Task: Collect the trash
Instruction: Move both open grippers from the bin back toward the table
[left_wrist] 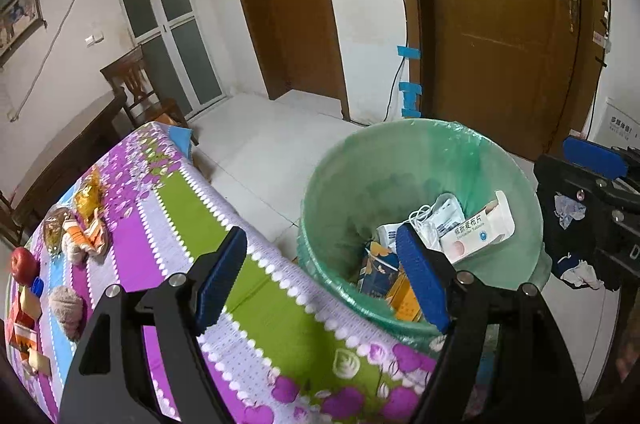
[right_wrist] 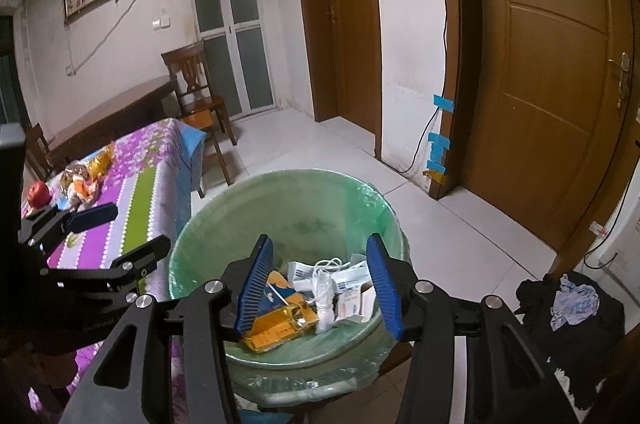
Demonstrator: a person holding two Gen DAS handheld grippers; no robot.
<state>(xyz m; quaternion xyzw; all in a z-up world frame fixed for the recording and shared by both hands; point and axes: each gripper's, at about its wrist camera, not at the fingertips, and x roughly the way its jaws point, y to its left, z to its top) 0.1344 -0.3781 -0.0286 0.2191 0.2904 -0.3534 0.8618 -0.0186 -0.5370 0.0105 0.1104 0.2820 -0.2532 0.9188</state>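
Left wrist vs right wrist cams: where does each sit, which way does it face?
Left wrist: on the left gripper, above the flowered purple-and-green tablecloth, angled down across the table's edge; own empty jaws show.
Right wrist: on the right gripper, over the green-lined round trash bin, looking in; own empty jaws show.
Shared: bin, tablecloth, red apple, brown wooden doors; each sees the other gripper.

Dim indoor light, sharp focus, fisheye-bent edges

Left hand-held gripper (left_wrist: 324, 280) agape, right (right_wrist: 322, 288) — seemingly empty
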